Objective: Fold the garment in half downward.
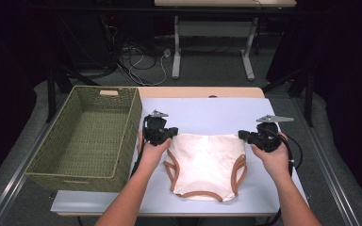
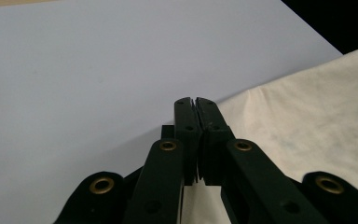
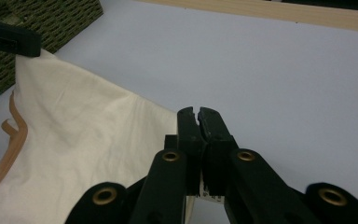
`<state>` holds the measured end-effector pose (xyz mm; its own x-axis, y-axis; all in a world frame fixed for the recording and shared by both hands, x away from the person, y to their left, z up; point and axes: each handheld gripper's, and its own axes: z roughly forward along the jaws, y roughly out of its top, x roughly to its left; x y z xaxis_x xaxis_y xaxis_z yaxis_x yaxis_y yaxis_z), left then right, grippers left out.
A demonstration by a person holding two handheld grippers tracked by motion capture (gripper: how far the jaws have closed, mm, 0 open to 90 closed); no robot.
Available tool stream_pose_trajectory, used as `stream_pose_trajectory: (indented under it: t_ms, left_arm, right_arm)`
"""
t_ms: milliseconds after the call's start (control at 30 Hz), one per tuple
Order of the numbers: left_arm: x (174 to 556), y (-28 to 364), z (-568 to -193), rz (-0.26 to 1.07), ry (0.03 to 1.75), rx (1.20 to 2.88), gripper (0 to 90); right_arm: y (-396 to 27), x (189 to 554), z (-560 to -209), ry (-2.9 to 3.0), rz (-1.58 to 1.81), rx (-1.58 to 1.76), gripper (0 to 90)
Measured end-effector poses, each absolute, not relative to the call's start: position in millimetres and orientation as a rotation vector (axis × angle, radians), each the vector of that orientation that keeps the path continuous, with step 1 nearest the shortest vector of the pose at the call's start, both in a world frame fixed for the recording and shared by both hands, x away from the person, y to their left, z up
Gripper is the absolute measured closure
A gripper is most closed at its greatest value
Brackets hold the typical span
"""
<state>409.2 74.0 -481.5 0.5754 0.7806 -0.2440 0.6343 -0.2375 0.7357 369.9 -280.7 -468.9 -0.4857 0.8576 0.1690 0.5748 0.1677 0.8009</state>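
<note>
— Where the forearms come in at six o'clock of the high view, what lies nearest?

— Between them, a cream garment (image 1: pixel 206 165) with tan-brown trim on its openings, lying flat on the pale table (image 1: pixel 207 110). It looks like a small bodysuit or briefs; I cannot tell which. Its trimmed lower edge points toward six o'clock, its straight upper edge toward twelve.

— And the left tool (image 1: pixel 166 133)?

— At about nine o'clock of the garment, at its upper left corner. In the left gripper view its jaws are pressed together with cream fabric at and under the tips, so it is clamped on that corner. The left hand (image 1: pixel 152 149) wraps it from behind.

— The right tool (image 1: pixel 242 135)?

— At three o'clock of the garment, at the upper right corner. In the right gripper view the jaws are closed tight, with the cloth edge caught between the pads. That view also shows the other tool farther off on the opposite corner. The right hand (image 1: pixel 272 155) grips it.

— So the top edge runs between the two?

— Yes, from one tool to the other, sagging slightly in the middle.

— Farther out?

— At nine to ten o'clock, just beside the left tool, a green woven basket (image 1: pixel 134 122) with handle slots. Beyond the table, at twelve o'clock, white desk legs (image 1: pixel 176 49) and loose cables (image 1: pixel 141 59) on the floor.
</note>
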Motion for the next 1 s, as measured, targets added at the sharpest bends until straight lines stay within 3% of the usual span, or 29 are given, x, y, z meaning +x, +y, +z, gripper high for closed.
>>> stream_pose_trajectory:
  t_ms: [1000]
  left_arm:
    - [444.8, 67.5, -475.0, 0.258, 1.195, 1.931, 88.4]
  right_arm:
    - [-281.6, 412.1, -458.4, 2.108, 1.123, 1.401, 88.0]
